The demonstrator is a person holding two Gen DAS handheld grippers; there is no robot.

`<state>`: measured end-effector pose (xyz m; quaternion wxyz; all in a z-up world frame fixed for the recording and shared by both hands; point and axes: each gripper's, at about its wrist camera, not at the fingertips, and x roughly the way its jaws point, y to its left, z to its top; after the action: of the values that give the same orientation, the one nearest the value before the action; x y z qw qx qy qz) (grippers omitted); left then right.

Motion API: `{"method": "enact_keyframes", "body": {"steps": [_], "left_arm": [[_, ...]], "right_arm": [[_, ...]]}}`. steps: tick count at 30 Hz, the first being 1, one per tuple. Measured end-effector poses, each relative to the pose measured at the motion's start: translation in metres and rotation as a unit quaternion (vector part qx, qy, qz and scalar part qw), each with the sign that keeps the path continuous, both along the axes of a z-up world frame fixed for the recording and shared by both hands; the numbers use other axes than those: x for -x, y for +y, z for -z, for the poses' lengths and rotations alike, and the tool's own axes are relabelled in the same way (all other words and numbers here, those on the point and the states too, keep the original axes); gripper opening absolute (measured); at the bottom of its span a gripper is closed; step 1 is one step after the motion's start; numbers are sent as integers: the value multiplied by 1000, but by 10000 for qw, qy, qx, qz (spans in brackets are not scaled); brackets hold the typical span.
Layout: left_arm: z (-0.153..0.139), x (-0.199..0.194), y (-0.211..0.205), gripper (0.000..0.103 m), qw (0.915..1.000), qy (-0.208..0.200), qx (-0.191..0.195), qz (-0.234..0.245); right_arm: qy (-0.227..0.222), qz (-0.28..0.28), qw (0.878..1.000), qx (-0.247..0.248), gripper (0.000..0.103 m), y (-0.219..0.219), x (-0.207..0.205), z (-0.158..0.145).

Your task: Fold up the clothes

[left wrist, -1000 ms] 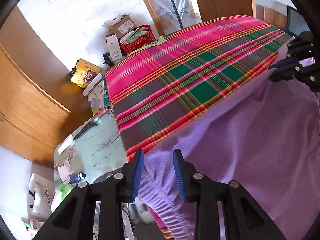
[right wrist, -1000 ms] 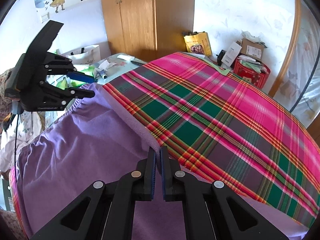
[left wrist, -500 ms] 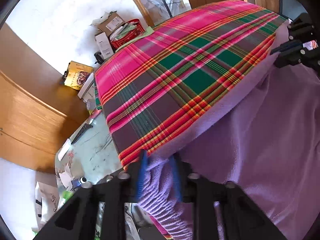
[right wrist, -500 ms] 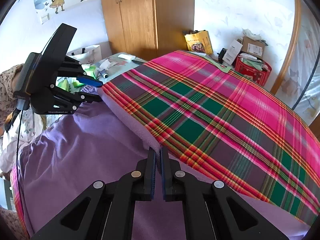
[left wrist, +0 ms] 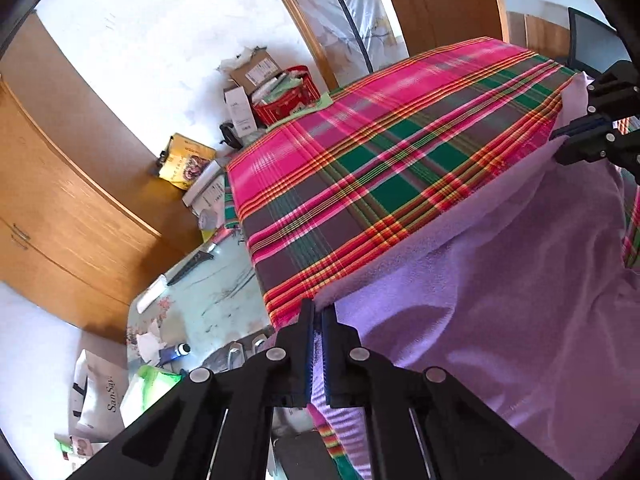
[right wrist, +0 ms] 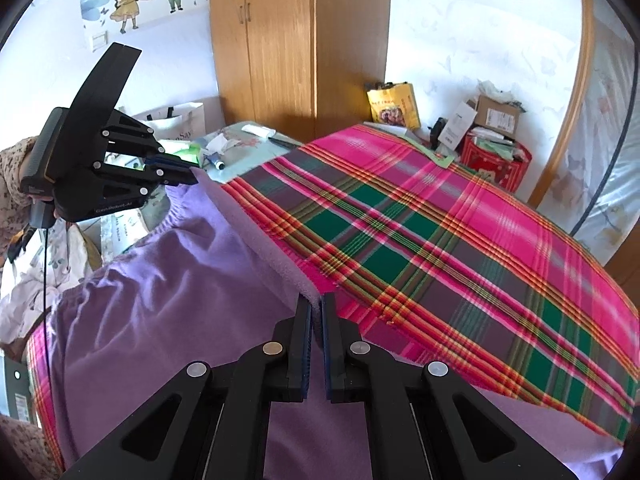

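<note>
two grippers point(right wrist: 316, 312) point(left wrist: 318, 320), one purple garment point(right wrist: 180, 300), one plaid cloth point(right wrist: 440, 240)

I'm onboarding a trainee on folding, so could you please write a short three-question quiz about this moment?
1. True or false: both tongs are shut on the purple garment.
2. What does the garment's raised edge lie against? A) the plaid sheet B) the wardrobe C) the red basket
3. Fill in: the left tongs and right tongs hold the same ____ of the garment.

Key: 1 true; 2 A; 3 edge
</note>
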<state>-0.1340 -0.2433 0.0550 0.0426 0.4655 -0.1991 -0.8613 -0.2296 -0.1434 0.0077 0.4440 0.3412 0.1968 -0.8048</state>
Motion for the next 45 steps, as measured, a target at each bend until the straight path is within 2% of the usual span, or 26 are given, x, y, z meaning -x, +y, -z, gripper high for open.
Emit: {"method": "enact_keyframes", "body": {"steps": [17, 28, 35, 37, 39, 43, 45], "left_arm": [[-19, -55, 18, 3, 9996, 229, 38, -138], [-39, -99, 36, 3, 9986, 514, 111, -105], [-40, -121, 47, 3, 9977, 655, 11, -148], [-40, -123, 49, 3, 9976, 668, 3, -177], [-40, -126, 50, 3, 9975, 680, 10, -183], [-41, -126, 48, 3, 9972, 695, -40, -271], [-41, -125, 47, 3, 9971, 697, -66, -284]], "right_arm": [[156, -131, 9997, 160, 5, 15, -63, -22], [291, -262, 9987, 315, 3, 28, -112, -37], [699, -607, 9953, 285, 2, 26, -157, -46], [764, -514, 9956, 155, 2, 25, -157, -40], [752, -351, 9965, 136, 6, 28, -152, -32], [589, -161, 9981, 40, 27, 33, -136, -10], [600, -214, 9979, -70, 30, 32, -133, 0]]}}
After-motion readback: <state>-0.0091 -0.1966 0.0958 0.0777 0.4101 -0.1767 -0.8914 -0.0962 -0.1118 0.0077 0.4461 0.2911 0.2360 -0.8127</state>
